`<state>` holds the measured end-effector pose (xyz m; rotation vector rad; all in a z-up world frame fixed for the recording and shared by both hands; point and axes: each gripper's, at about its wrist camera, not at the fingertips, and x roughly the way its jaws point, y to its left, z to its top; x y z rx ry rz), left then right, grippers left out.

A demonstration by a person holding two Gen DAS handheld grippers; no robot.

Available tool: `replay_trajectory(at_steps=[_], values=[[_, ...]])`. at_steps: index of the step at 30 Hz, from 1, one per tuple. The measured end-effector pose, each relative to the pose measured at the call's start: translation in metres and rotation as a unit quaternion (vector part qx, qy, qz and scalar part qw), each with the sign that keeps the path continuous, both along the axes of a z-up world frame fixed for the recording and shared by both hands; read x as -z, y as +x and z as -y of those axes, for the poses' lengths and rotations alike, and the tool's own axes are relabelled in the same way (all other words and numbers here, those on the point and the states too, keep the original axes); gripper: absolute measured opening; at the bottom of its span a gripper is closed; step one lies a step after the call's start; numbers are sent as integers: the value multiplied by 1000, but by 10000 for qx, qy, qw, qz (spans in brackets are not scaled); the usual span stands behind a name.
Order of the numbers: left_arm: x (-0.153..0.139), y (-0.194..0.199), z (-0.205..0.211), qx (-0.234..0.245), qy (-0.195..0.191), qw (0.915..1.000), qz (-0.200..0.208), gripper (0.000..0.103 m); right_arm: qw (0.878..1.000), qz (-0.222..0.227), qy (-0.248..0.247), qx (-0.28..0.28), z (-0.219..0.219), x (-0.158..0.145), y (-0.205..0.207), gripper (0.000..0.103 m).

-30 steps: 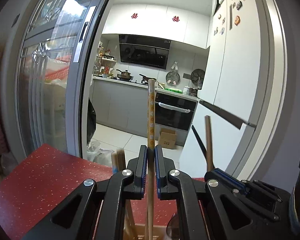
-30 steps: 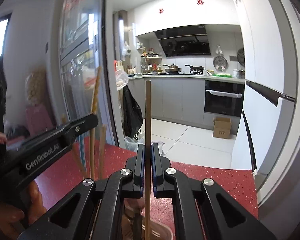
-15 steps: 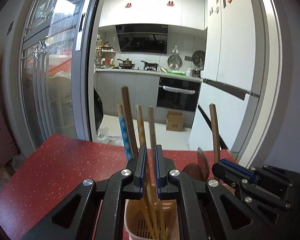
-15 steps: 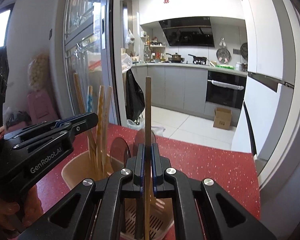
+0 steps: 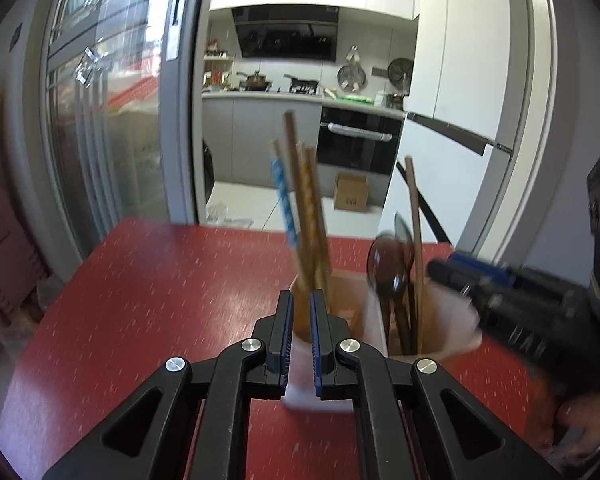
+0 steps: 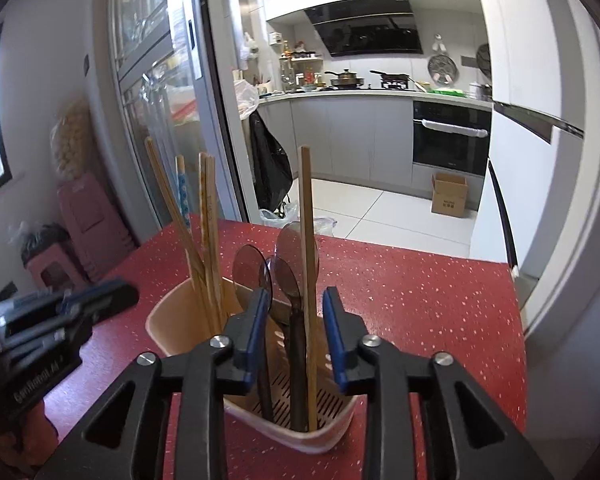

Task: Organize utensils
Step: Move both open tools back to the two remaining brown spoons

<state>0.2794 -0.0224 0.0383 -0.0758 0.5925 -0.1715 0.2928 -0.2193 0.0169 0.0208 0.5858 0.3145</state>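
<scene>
A pale pink two-compartment utensil holder (image 6: 172, 320) stands on the red table (image 6: 420, 304); it also shows in the left wrist view (image 5: 456, 332). Several chopsticks (image 5: 306, 208) lean in its left compartment. Dark spoons (image 6: 284, 276) and one wooden chopstick (image 6: 309, 264) stand in the right compartment. My right gripper (image 6: 296, 336) is open, its fingers either side of that chopstick without touching it. My left gripper (image 5: 300, 332) is narrowly open and empty, just in front of the holder. The left gripper also shows in the right wrist view (image 6: 60, 312).
The red table's far edge (image 5: 260, 224) meets a glass sliding door (image 5: 100, 128) on the left and a white fridge (image 5: 460, 120) on the right. A kitchen with an oven (image 6: 452, 140) and a cardboard box (image 6: 448, 196) lies beyond.
Both grippers let go of their chopsticks, which now stand in the holder. Both pulled back and up from the holder; the right one opened wide.
</scene>
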Motion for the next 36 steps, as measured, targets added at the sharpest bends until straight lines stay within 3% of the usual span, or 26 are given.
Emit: replay_trajectory(at_steps=[5, 8, 10, 20, 27, 29, 30, 36], values=[[7, -28, -13, -86, -27, 9993, -354, 39, 9996, -142, 221, 95, 11, -8, -29, 46], [12, -54, -22, -227, 0, 9989, -399, 101, 9987, -337, 361, 107, 17, -6, -54, 53], [13, -71, -25, -200, 26, 9994, -294, 101, 9978, -503, 402, 151, 18, -3, -68, 57], [47, -130, -31, -42, 276, 9955, -910, 103, 9852, -1549, 668, 315, 22, 43, -137, 72], [77, -160, -40, 162, 243, 9909, -1314, 103, 9801, -1810, 737, 335, 12, 64, -171, 92], [85, -167, -42, 173, 379, 9895, -1386, 103, 9778, -1911, 785, 339, 8, 72, -177, 94], [89, -169, -43, 171, 406, 9887, -1436, 103, 9763, -1976, 832, 306, 7, 75, -180, 103], [108, -182, -59, 4, 430, 9864, -1585, 103, 9626, -2595, 724, 282, -10, 101, -188, 103]])
